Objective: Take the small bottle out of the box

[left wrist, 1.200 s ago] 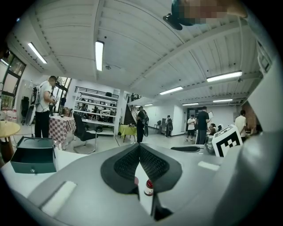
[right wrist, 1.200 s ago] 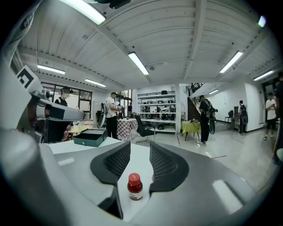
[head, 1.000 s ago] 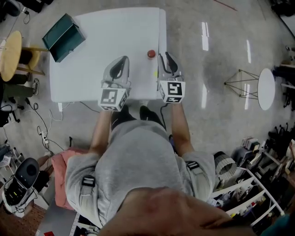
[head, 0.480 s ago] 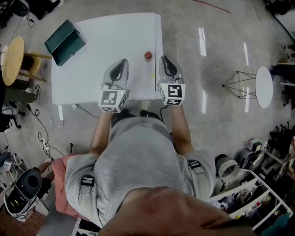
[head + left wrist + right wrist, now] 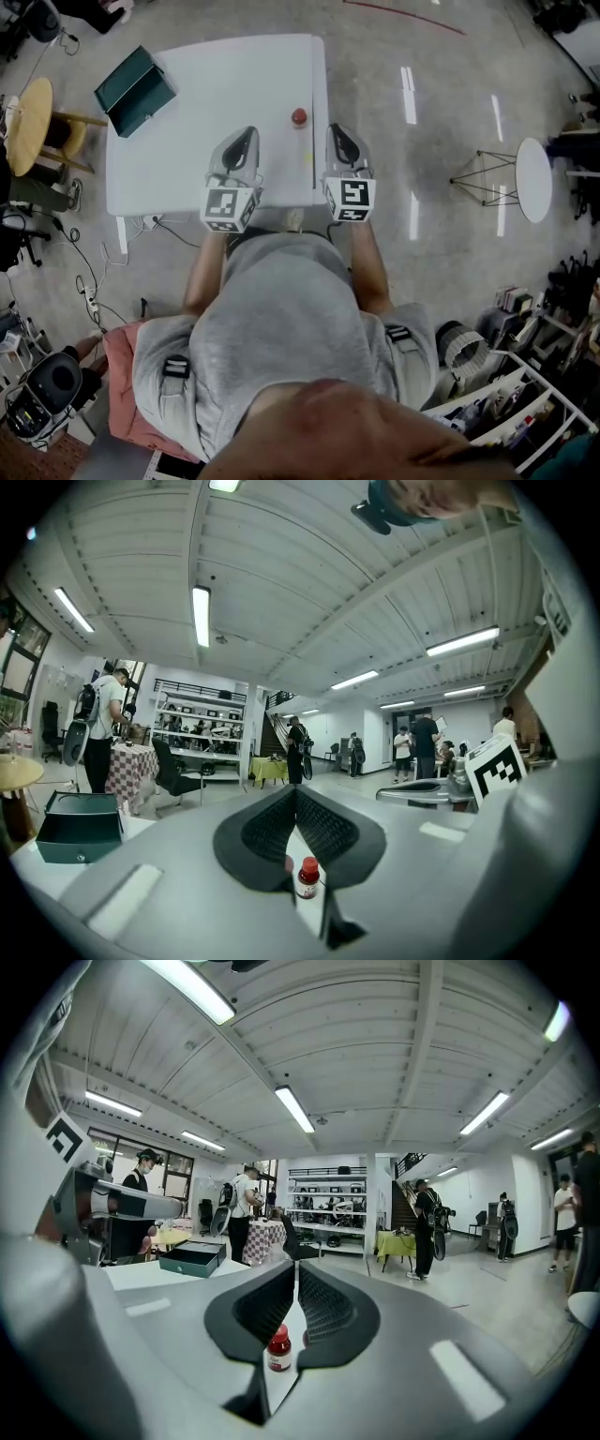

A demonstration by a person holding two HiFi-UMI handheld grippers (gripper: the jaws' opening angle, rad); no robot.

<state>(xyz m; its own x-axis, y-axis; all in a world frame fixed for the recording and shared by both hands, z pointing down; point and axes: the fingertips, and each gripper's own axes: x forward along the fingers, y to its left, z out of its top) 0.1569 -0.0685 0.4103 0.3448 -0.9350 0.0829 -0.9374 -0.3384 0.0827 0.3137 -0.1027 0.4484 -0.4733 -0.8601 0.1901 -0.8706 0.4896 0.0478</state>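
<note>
The small bottle [image 5: 299,116] with a red cap stands upright on the white table [image 5: 216,84], near its right edge. It also shows beyond the jaws as the bottle [image 5: 307,878] and the bottle [image 5: 278,1349]. The dark green box [image 5: 136,89] lies open at the table's far left corner, well away from it. My left gripper [image 5: 246,131] hovers over the near part of the table, jaws shut and empty. My right gripper [image 5: 337,128] is at the table's right edge, just short of the bottle. Its jaws have just been closing with nothing between them and now stand shut.
A round wooden side table [image 5: 23,112] stands left of the table, and a small white round table [image 5: 532,178] is on the floor to the right. Cables trail on the floor at the left. Several people [image 5: 295,750] stand further back in the room.
The right gripper's jaws have come together, and it has drawn back slightly from the bottle. Both hands have shifted a little toward the near edge.
</note>
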